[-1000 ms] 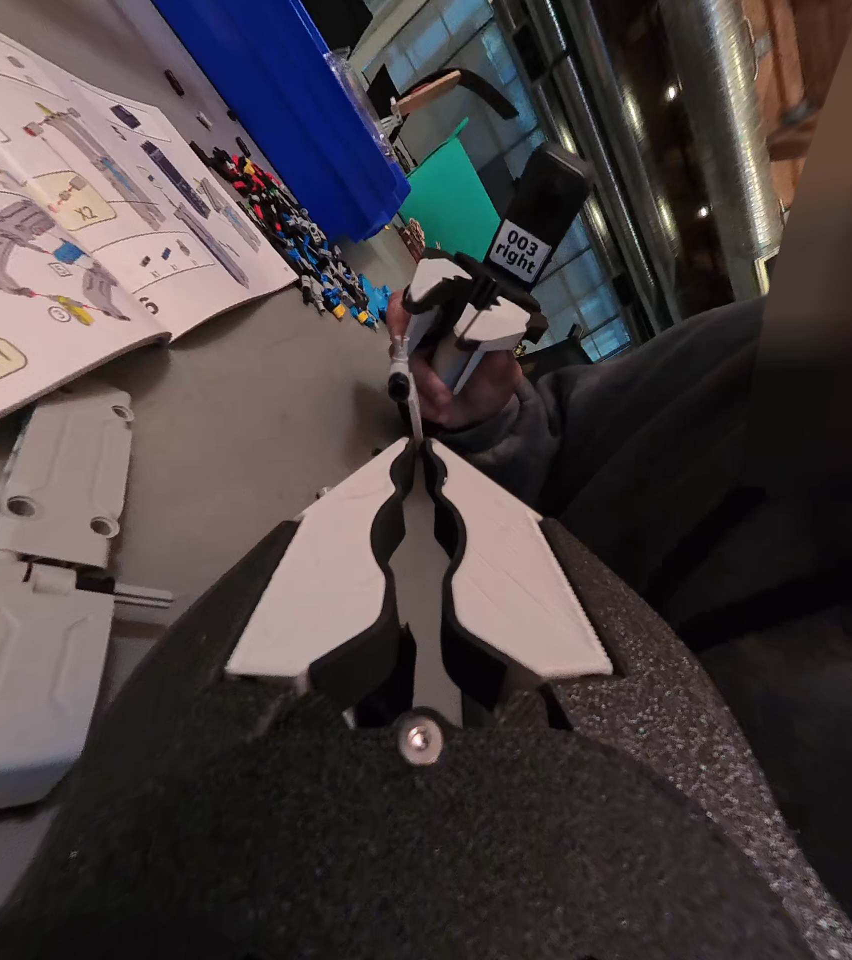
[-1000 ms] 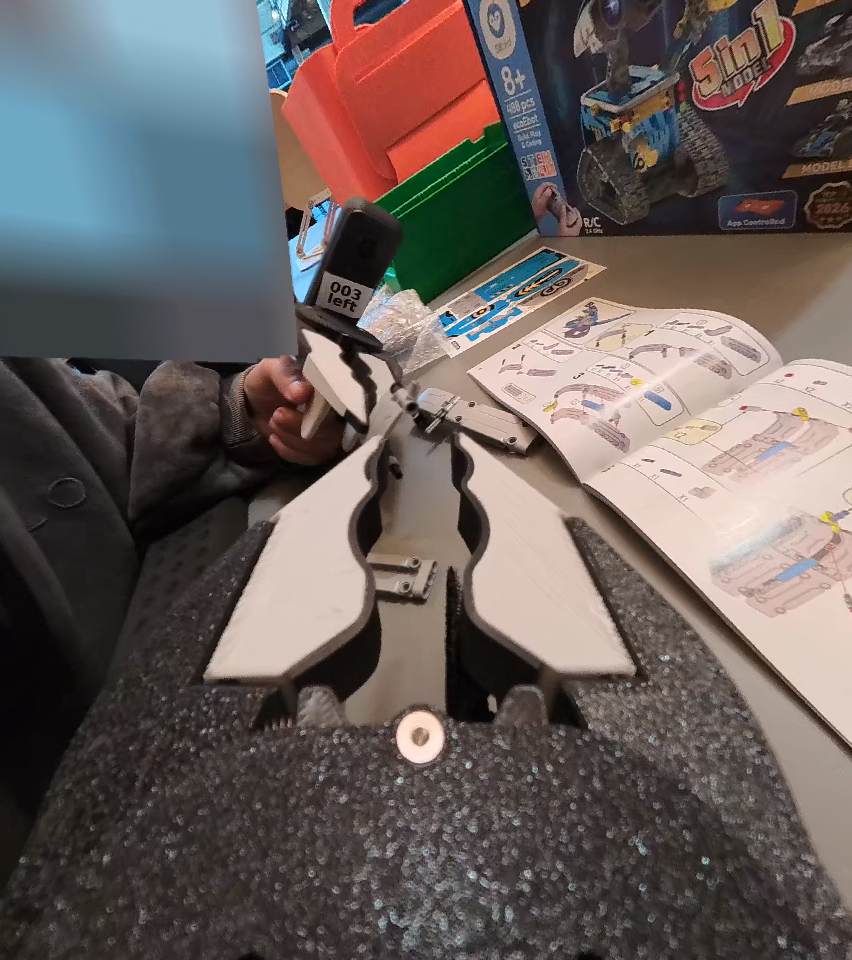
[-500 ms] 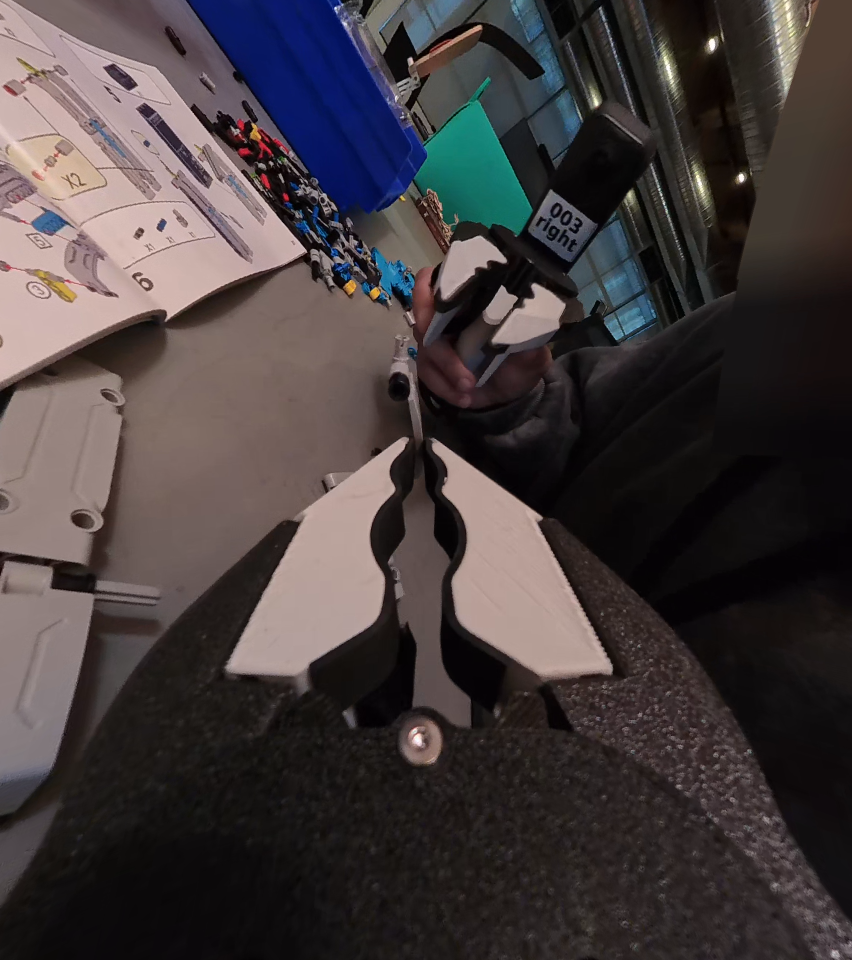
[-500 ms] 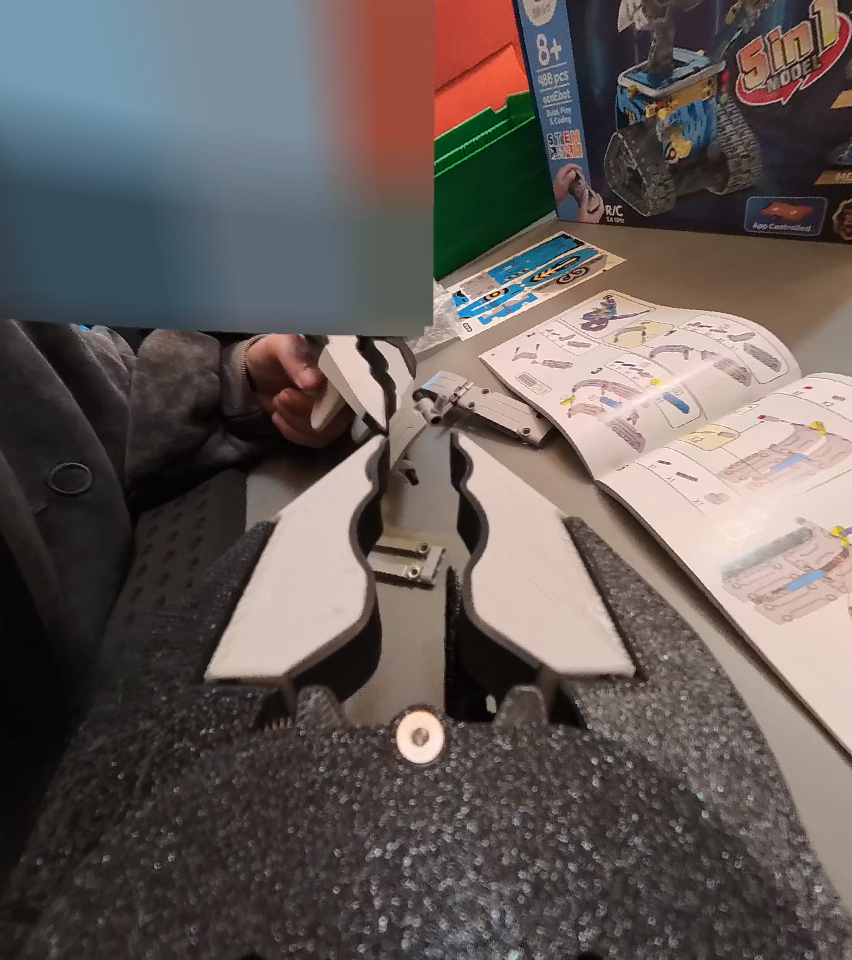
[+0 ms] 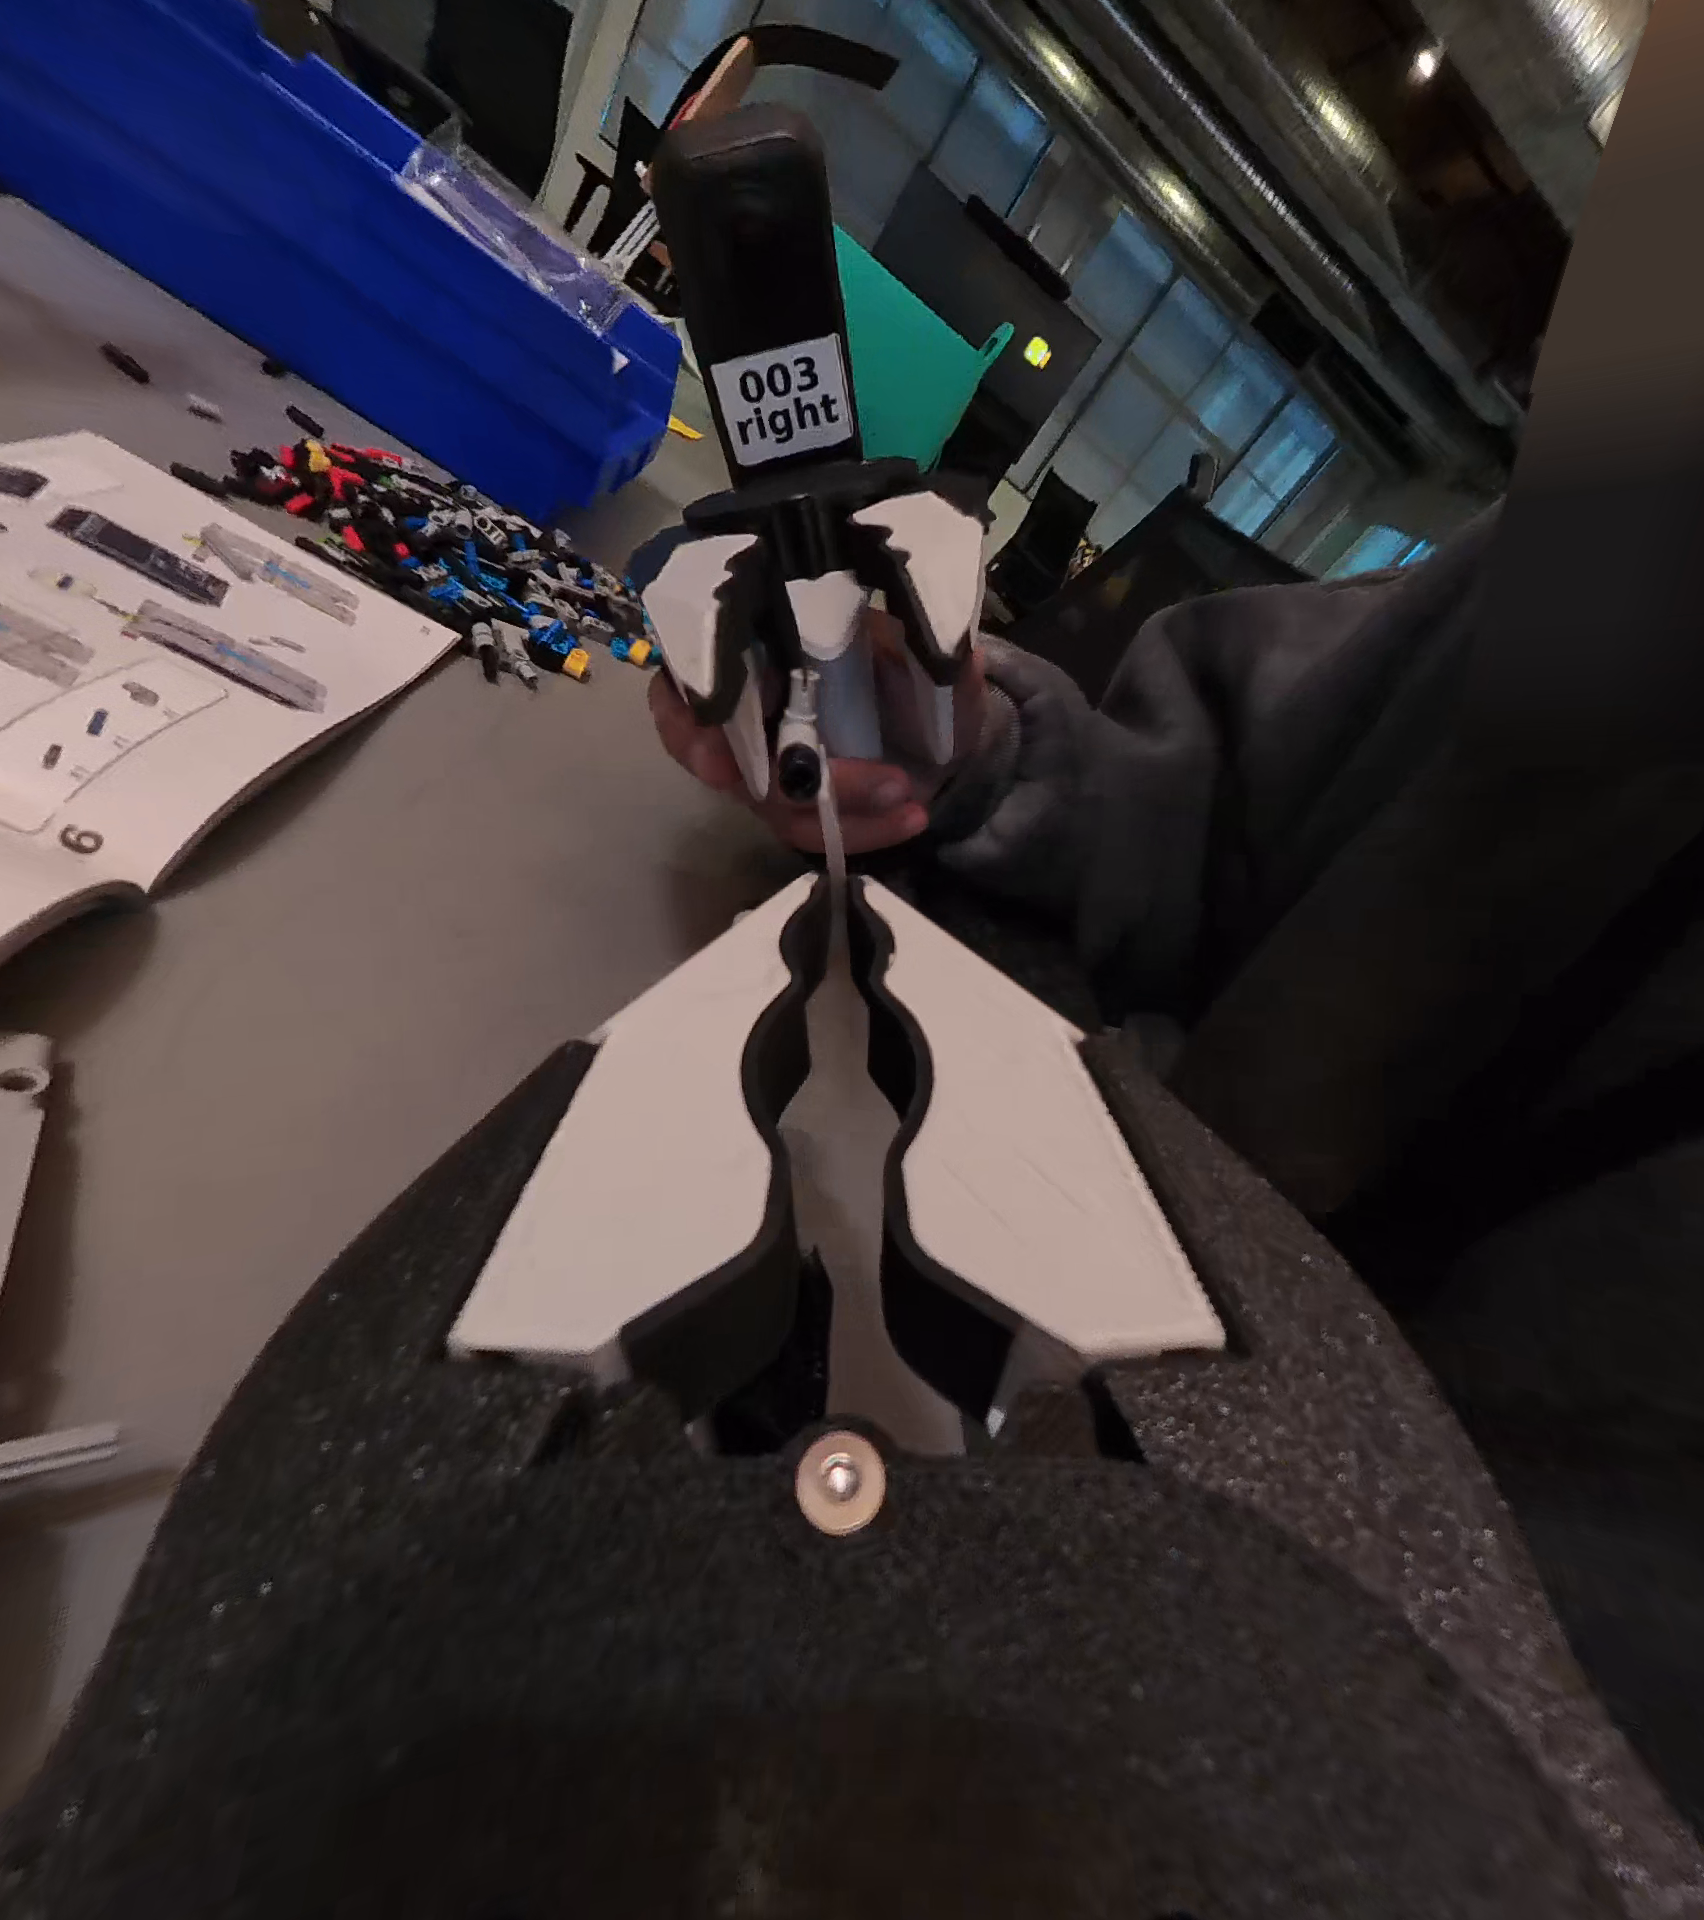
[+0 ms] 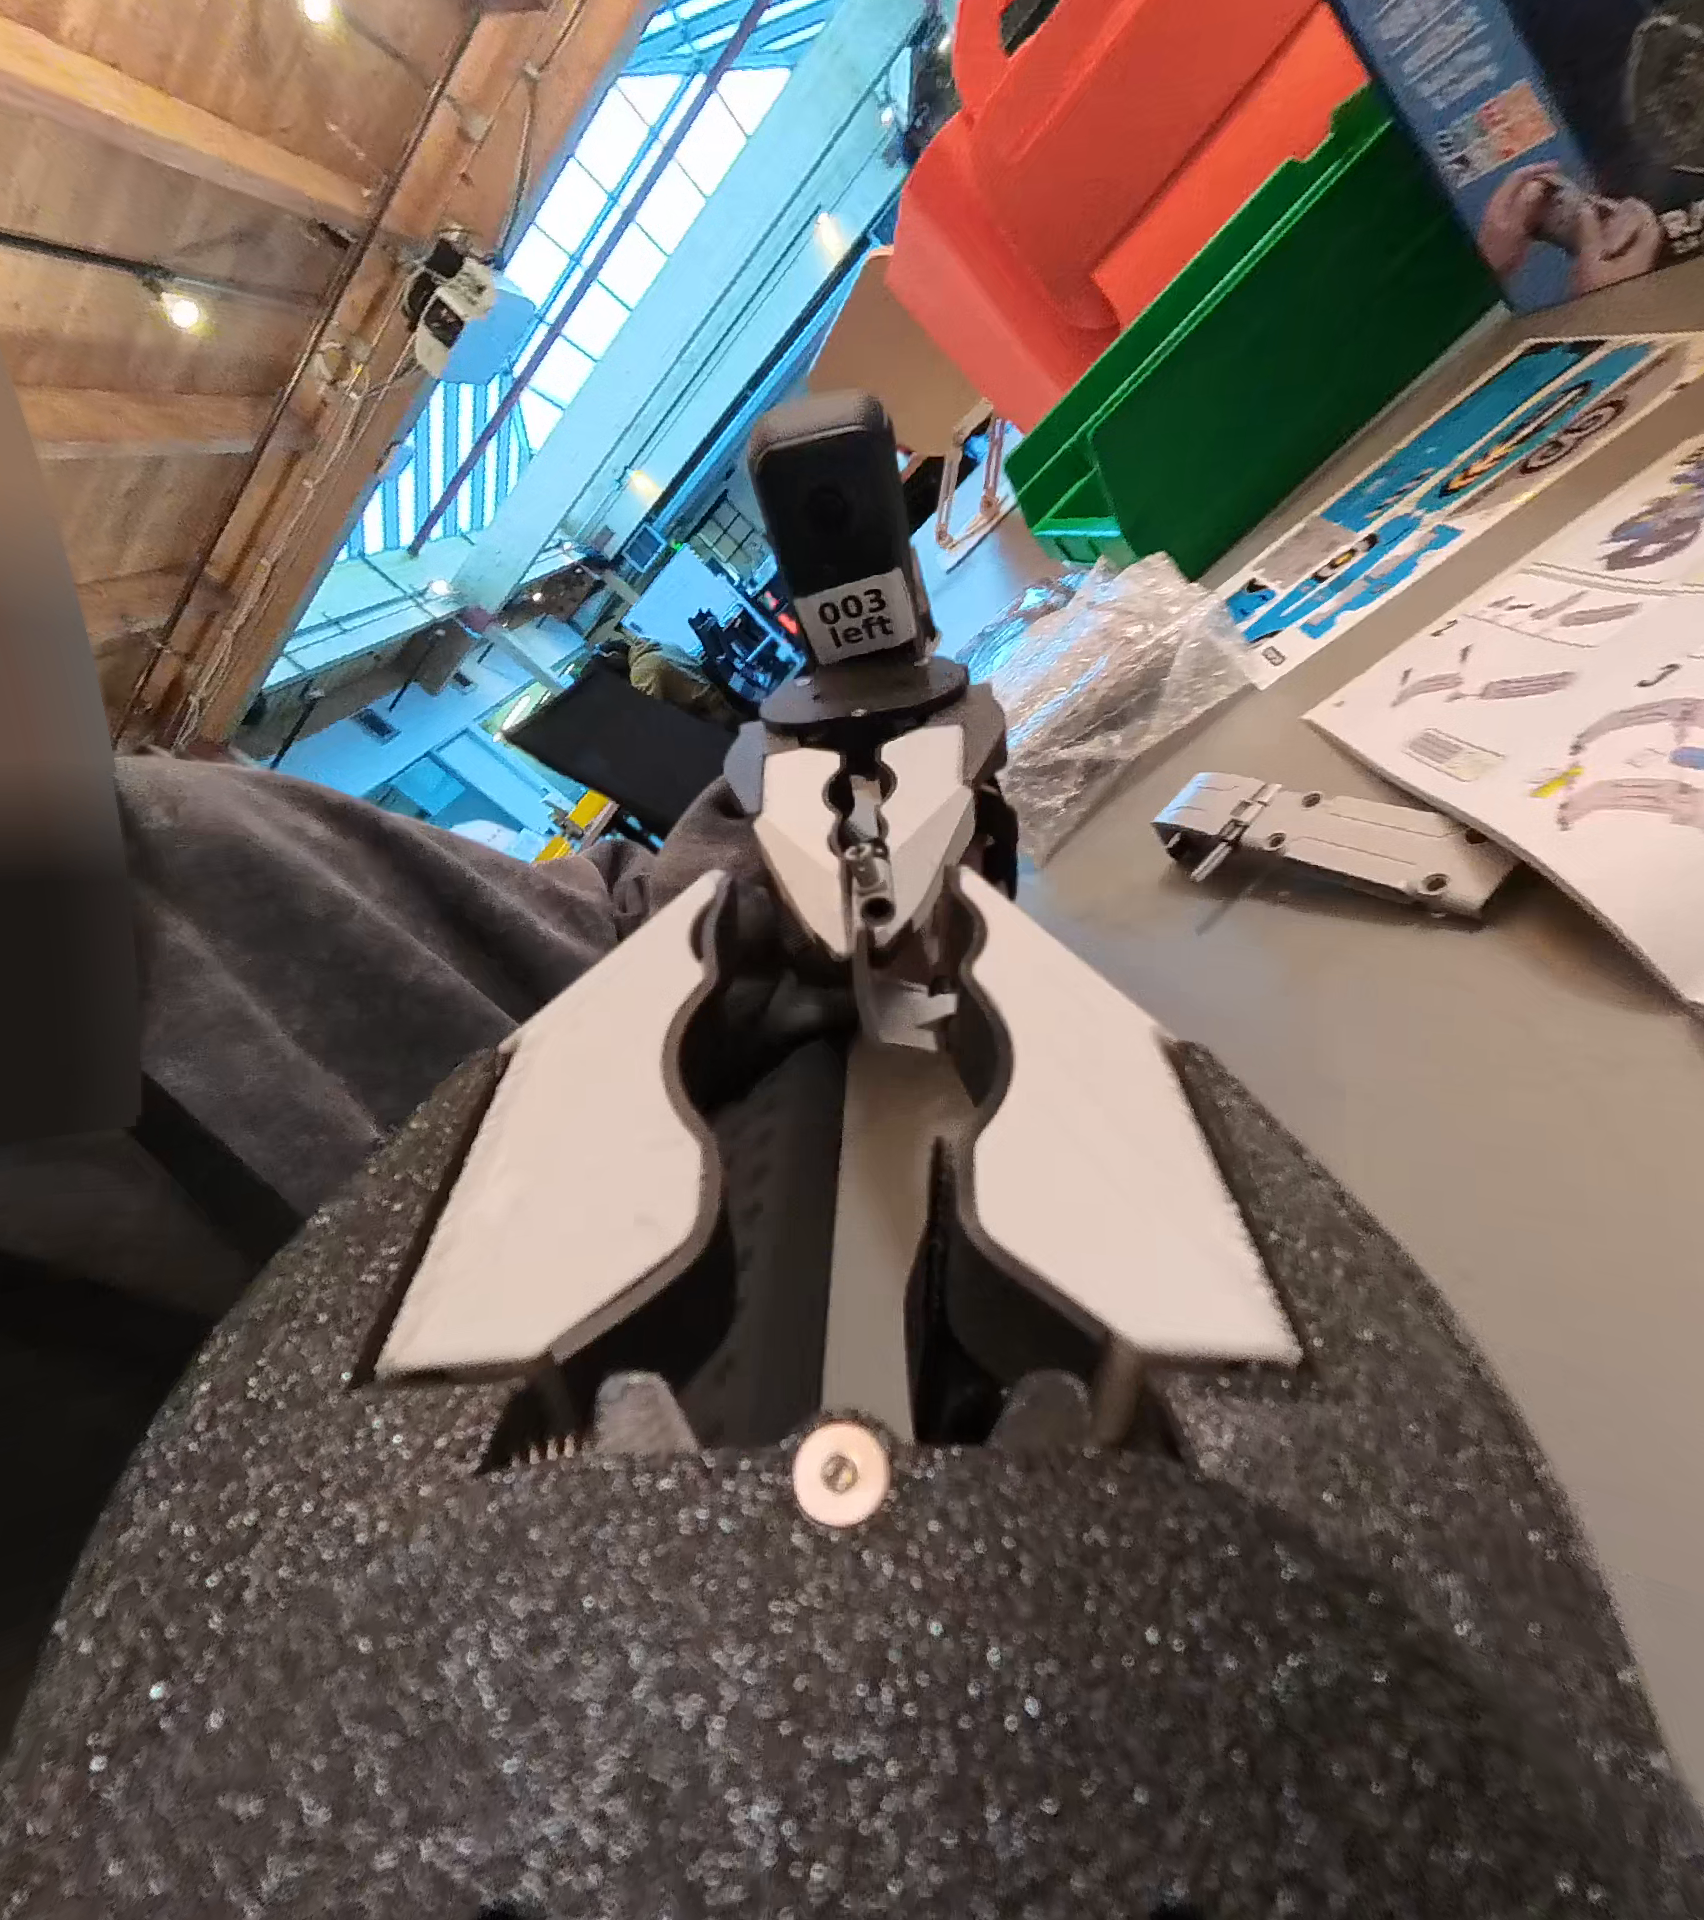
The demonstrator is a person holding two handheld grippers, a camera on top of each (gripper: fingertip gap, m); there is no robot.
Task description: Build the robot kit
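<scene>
Here my left gripper (image 5: 832, 883) is clamped on a thin grey beam (image 5: 827, 821); my right gripper (image 6: 843, 914) stands apart around its far end, above the desk (image 6: 1347, 1091).

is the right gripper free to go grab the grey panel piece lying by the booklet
Probably yes. The right gripper stands open and holds nothing, and bare table lies between it and the grey panel piece. Only the left gripper, shut on a thin grey part, is close in front.
</scene>
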